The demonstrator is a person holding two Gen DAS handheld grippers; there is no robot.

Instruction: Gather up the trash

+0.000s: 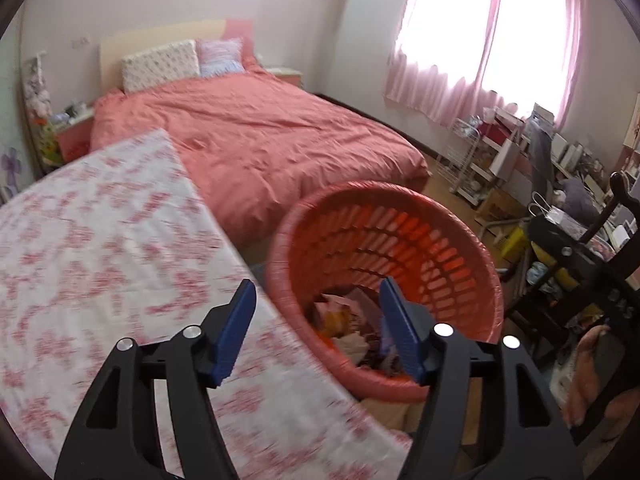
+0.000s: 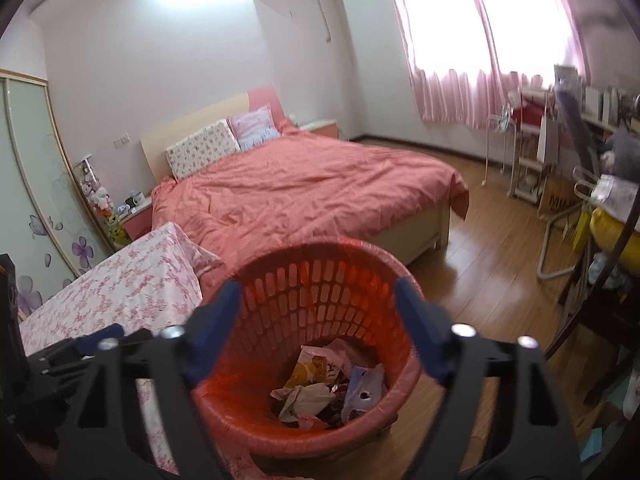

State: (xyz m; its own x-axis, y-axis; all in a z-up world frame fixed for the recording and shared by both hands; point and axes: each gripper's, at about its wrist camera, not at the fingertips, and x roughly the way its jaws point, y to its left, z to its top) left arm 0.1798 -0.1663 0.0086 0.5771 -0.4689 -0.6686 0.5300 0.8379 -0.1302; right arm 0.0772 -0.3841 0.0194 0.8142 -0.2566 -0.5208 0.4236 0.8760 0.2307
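Note:
A red slatted basket [image 1: 420, 248] [image 2: 320, 280] lined with a red bag stands on the wood floor beside a table. Crumpled wrappers and paper trash [image 2: 320, 384] [image 1: 348, 320] lie at its bottom. My right gripper [image 2: 318, 292] hangs over the basket's mouth, open wide, with nothing between its blue pads. My left gripper [image 1: 318, 292] is also open and holds nothing; it hovers over the table's edge and the basket's near rim. The left gripper shows as a dark shape at the lower left of the right wrist view.
A table with a pink floral cloth [image 1: 100, 260] [image 2: 120, 280] stands left of the basket. Behind is a bed with a coral cover [image 1: 260, 140] [image 2: 304, 184]. Cluttered shelves and a desk [image 1: 560, 200] line the right side under pink curtains [image 2: 480, 80].

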